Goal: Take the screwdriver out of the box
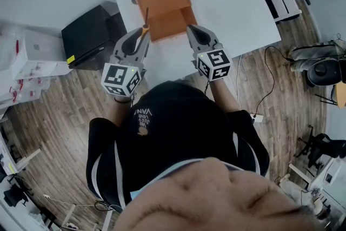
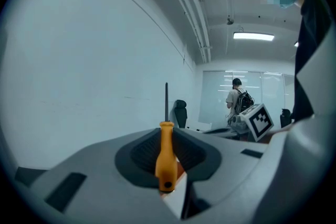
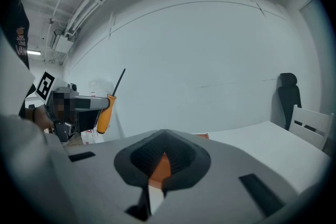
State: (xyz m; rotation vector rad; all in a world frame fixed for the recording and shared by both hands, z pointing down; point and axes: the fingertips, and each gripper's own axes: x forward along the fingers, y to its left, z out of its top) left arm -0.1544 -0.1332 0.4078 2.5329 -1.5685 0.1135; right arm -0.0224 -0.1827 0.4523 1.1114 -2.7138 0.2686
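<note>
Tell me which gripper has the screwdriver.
The left gripper: the orange-handled screwdriver is clamped by its handle between its jaws, shaft pointing up. The right gripper has no tool between its jaws.

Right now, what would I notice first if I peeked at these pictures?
First the orange screwdriver, sticking up with its handle clamped in the left gripper's jaws. Then the big orange box on the white table, just beyond that gripper.
</note>
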